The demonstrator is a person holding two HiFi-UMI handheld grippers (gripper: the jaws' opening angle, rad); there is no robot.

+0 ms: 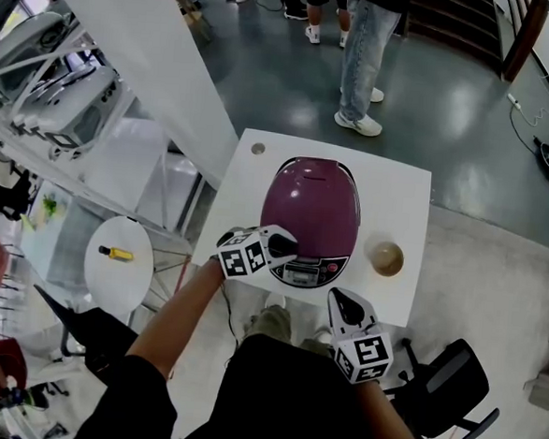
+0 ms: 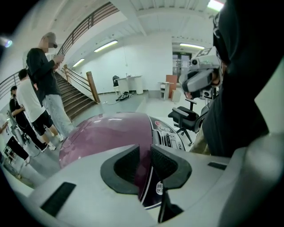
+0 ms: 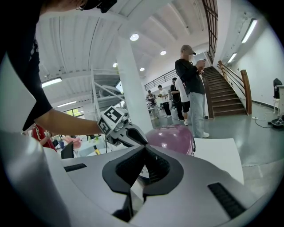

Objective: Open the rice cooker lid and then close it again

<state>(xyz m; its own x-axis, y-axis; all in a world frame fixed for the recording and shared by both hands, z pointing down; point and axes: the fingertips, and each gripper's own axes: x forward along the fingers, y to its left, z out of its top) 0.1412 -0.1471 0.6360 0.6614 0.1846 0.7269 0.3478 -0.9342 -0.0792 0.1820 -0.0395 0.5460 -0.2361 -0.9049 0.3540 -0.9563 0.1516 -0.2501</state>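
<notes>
Purple rice cooker (image 1: 311, 207) sits in the middle of the white desk (image 1: 408, 190), its lid (image 1: 311, 190) down and its control panel (image 1: 308, 271) facing the person. Left tongs (image 1: 282, 245) hang at the cooker's front left edge, just beside the panel, with their jaws a narrow gap apart and nothing clamped. The lid shows through that gap. Right tongs (image 1: 342, 305) are clenched shut and empty, held off the desk's near edge, apart from the cooker. A small cup (image 1: 385, 258) stands just right of the cooker
</notes>
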